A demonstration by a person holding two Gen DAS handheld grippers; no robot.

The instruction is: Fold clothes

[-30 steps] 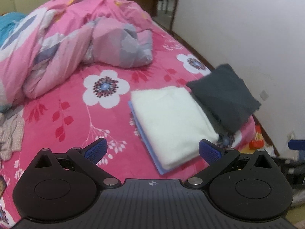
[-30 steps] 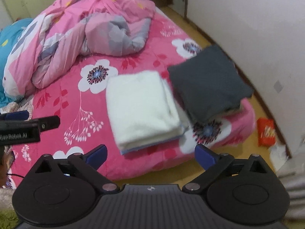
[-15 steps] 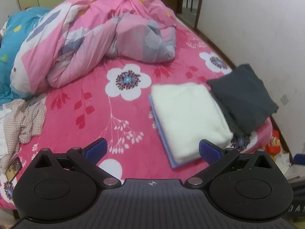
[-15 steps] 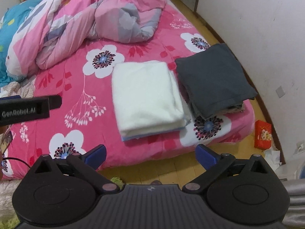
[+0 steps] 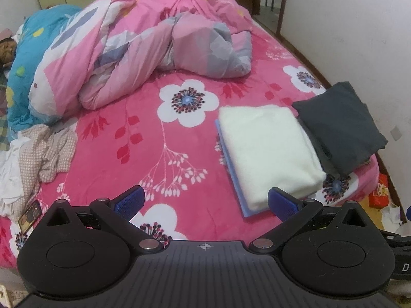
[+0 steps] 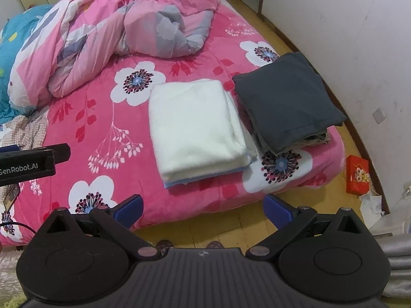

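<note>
A folded white garment [image 5: 267, 148] lies on the pink flowered bed [image 5: 143, 138] over a light blue piece, also in the right wrist view [image 6: 195, 125]. A folded dark grey garment [image 5: 339, 125] sits on a stack at its right [image 6: 285, 100]. A crumpled beige checked garment [image 5: 43, 148] lies unfolded at the bed's left edge. My left gripper [image 5: 205, 202] is open and empty above the bed's near edge. My right gripper [image 6: 203, 209] is open and empty, held back over the floor. The left gripper's body shows at the left of the right wrist view [image 6: 28, 163].
A bunched pink and grey duvet [image 5: 143, 51] fills the far half of the bed, with a blue quilt [image 5: 28, 51] at the far left. A white wall [image 6: 346, 38] runs along the right. A red packet [image 6: 357, 174] and paper scraps lie on the wooden floor [image 6: 205, 231].
Both grippers have pulled back from the bed and stayed open and empty. The left view has swung leftward, bringing the beige garment and blue quilt into sight. The folded piles have not moved.
</note>
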